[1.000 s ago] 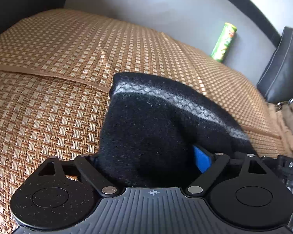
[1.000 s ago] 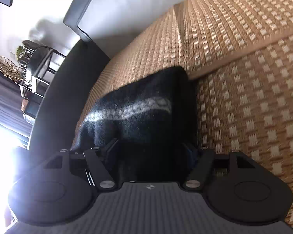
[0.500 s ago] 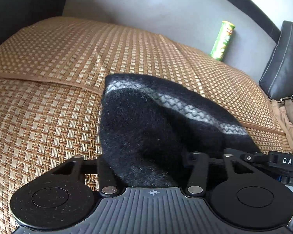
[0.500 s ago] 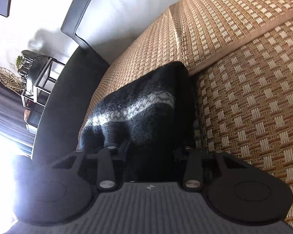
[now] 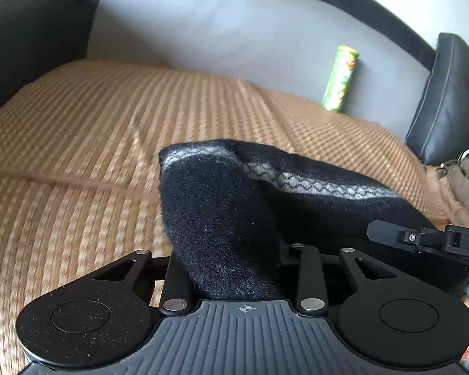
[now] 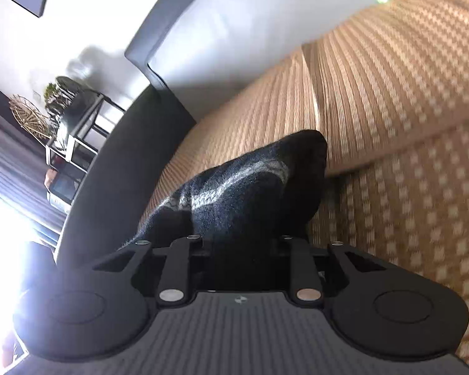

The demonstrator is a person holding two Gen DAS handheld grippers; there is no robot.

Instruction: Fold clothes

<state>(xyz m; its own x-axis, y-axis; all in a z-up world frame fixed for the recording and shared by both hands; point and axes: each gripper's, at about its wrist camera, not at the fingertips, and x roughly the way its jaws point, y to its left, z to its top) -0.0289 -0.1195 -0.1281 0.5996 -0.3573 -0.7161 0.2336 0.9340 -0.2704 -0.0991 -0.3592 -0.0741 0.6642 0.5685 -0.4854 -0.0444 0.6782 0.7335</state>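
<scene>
Both claws clamped on one black knit garment [image 5: 222, 218]: left gripper [image 5: 231, 268] and right gripper [image 6: 244, 250] each pinching a near edge. Grey patterned band [image 5: 312, 184] running crosswise ahead of the left claw. Far fold apparently resting on woven sofa mat [image 5: 78, 143]; contact unclear.

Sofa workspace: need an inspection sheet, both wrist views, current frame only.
Surface: woven tan seat mat over a grey sofa.
Job's things: black knit garment with a grey patterned band, bunched, held at both ends.
Clutter: green snack can upright against the backrest; dark cushion; beige cloth at the right edge.
Grippers: left gripper and right gripper each shut on the garment.
Cables: nothing seen.
Surroundings: side shelf with plants, bright window glare.
</scene>
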